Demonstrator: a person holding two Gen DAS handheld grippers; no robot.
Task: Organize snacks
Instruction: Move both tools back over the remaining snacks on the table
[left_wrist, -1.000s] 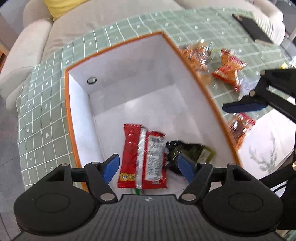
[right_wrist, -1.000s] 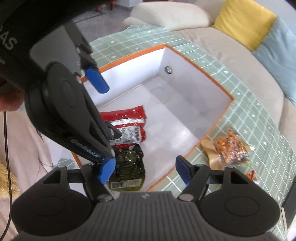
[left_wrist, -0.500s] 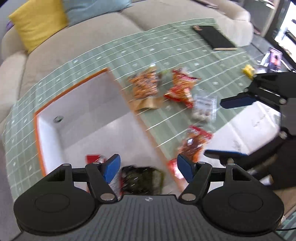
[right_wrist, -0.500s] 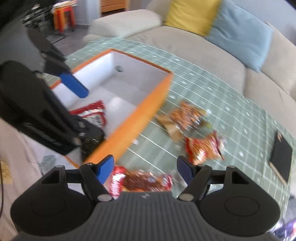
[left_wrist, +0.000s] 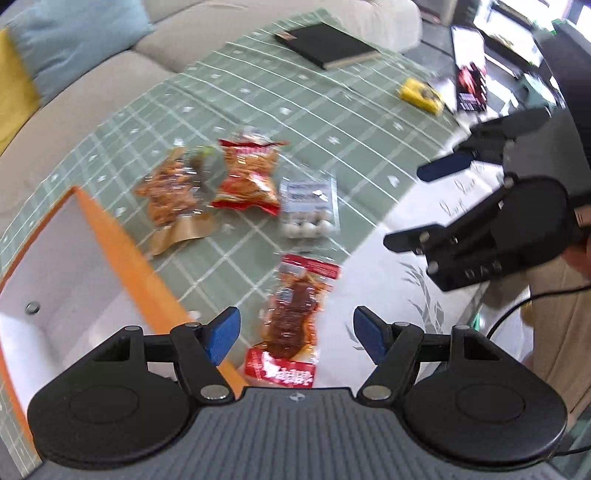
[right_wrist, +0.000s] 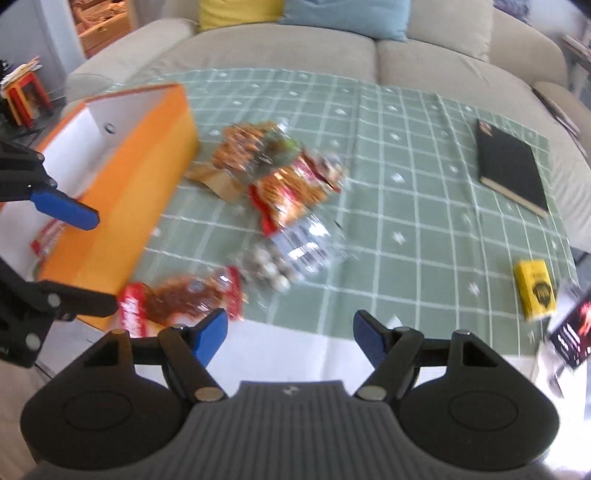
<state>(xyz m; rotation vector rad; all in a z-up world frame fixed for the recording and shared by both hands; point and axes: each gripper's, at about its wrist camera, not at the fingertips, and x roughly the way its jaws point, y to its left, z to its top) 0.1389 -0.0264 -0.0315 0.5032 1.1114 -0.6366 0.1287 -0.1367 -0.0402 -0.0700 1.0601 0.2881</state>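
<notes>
Step in hand: judged, picking the next loose snack off the cloth (right_wrist: 424, 206) to go into the box (right_wrist: 122, 192).
Nearest target: the red pack (left_wrist: 295, 317) lies flat just ahead of the left gripper (left_wrist: 295, 334), beside the box's orange wall and near the cloth's front edge.
How to do it well: lower the left gripper straight over the red pack, straddle its narrow width, and pinch the crinkled film, not the flat middle; lift clear of the wall before crossing over it. Both views are blurred, so settle before closing.
Left fingers: spread wide, nothing between them, touching nothing.
Right fingers: the right gripper (right_wrist: 291, 336) is likewise spread wide and empty, above the bare table edge in front of the cloth.
Other snacks: the orange pack (left_wrist: 170, 192), chip bag (left_wrist: 249, 173) and clear pack (left_wrist: 310, 206) of pale balls sit close together mid-cloth, well apart from both grippers.
Box: at the cloth's left; one red packet shows inside in the right view, the rest of the floor is hidden.
Not snacks: a black book (right_wrist: 511, 166) and yellow pack (right_wrist: 535, 293) lie far right.
</notes>
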